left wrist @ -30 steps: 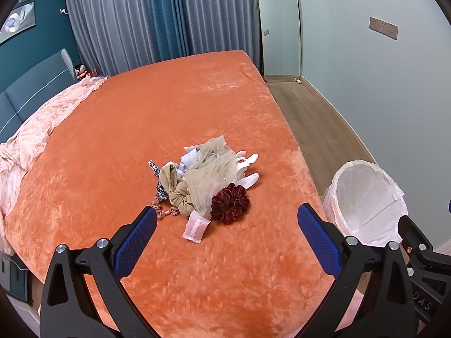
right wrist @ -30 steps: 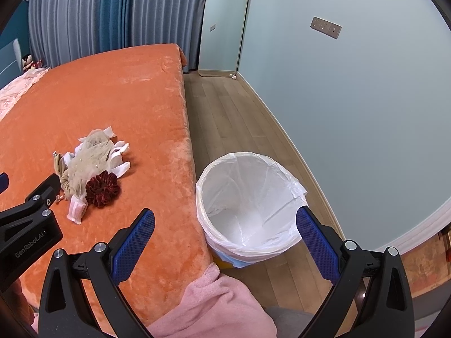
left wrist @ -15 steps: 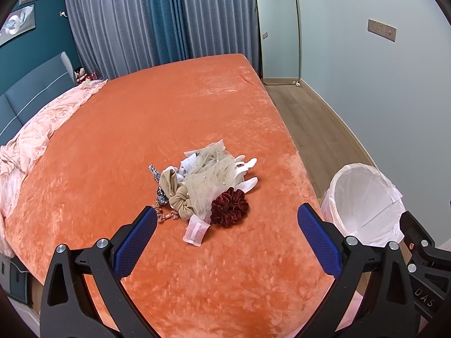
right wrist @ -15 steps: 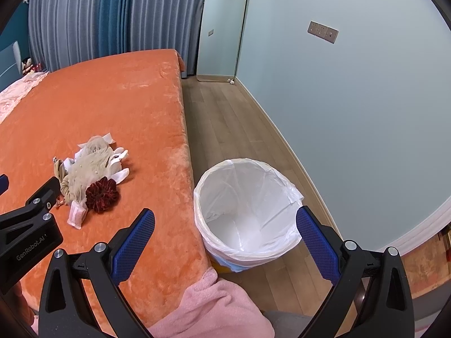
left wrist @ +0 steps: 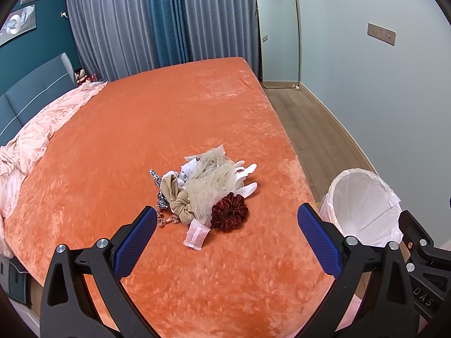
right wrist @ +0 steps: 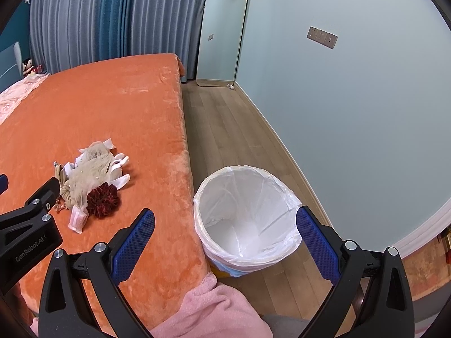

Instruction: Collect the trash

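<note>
A small heap of items lies on the orange bed (left wrist: pixel 141 129): beige tulle with pearls (left wrist: pixel 211 180), a dark red scrunchie (left wrist: pixel 229 211), a tan scrunchie (left wrist: pixel 180 205), white pieces (left wrist: pixel 248 188) and a pink-white sachet (left wrist: pixel 196 234) at its near edge. My left gripper (left wrist: pixel 225 242) hovers open just short of the heap, nothing between its fingers. A bin lined with a white bag (right wrist: pixel 245 211) stands on the floor beside the bed. My right gripper (right wrist: pixel 225 242) is open above the bin's near rim, empty. The heap (right wrist: pixel 93 183) also shows in the right wrist view.
A crumpled pink quilt (left wrist: pixel 33 129) lies at the bed's far left by a blue headboard (left wrist: pixel 31 90). A mirror (left wrist: pixel 279 31) leans on the far wall beside grey and blue curtains (left wrist: pixel 157 19). Wood floor (right wrist: pixel 234 129) runs between bed and wall. A pink sleeve (right wrist: pixel 208 312) is near.
Both views have tilted slightly; the heap and the bin sit a little lower in frame than a second ago. Both grippers stay open and empty.
</note>
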